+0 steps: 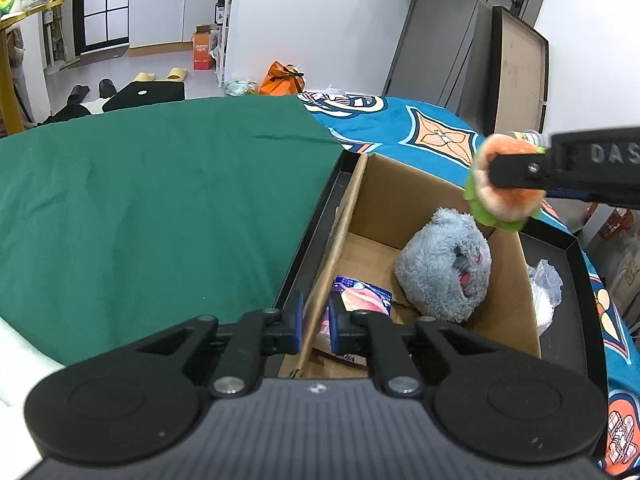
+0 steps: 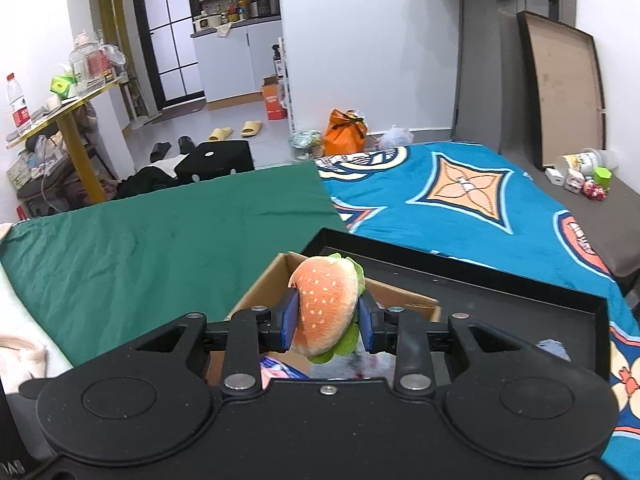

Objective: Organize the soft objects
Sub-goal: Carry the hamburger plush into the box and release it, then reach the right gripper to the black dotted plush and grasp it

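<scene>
My right gripper (image 2: 327, 322) is shut on a plush hamburger (image 2: 326, 312), orange bun with green lettuce, held above the cardboard box (image 2: 260, 292). In the left wrist view the hamburger (image 1: 502, 182) hangs over the box's far right corner. The cardboard box (image 1: 404, 184) holds a grey plush toy (image 1: 444, 268) and a small printed packet (image 1: 362, 294). My left gripper (image 1: 316, 324) is closed on the box's left cardboard wall (image 1: 340, 236), its blue pads on either side of the wall's near end.
The box sits in a black tray (image 2: 520, 292) on a bed with a green cloth (image 1: 160, 200) and a blue patterned blanket (image 2: 460, 200). A crumpled plastic bag (image 1: 544, 292) lies in the tray right of the box. Floor clutter lies beyond the bed.
</scene>
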A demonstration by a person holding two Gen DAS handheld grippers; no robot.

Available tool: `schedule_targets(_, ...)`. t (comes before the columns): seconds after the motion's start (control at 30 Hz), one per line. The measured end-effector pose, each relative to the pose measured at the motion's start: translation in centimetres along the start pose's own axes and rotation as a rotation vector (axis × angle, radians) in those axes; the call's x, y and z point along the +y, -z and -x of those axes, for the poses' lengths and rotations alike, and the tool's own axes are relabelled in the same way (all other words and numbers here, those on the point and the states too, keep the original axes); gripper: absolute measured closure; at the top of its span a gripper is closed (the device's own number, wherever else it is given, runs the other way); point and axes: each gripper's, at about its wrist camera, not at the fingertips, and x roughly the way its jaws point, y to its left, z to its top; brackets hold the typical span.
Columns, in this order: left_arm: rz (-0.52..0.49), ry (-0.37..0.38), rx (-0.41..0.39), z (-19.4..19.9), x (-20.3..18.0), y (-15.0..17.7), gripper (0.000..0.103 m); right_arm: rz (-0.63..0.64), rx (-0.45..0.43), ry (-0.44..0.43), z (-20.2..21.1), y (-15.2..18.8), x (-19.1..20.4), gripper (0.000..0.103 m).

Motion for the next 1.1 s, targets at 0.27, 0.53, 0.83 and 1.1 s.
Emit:
schedule_targets(0.27, 0.001, -0.002, 0.001, -0.1, 0.0, 0.0, 0.091, 0.014, -0.024, -0.05, -0.2, -0.4, 1.3, 0.049)
schedule_targets(0.53, -0.002, -0.012, 0.002, -0.1, -0.1, -0.1, 0.09, -0.003, 0.007, 0.0, 0.6, 0.8, -0.5, 0.048)
schedule_targets(0.83, -0.023, -0.037, 0.011, -0.1, -0.7, -0.2, 0.086, -0.028, 0.035, 0.053, 2.3, 2.9, -3.4, 0.044)
schedule_targets(1.1, -0.069, -0.079, 0.016, -0.2, -1.7, 0.0, 0.078, -0.056, 0.039, 0.071, 3.4, 4.4, -5.7, 0.038)
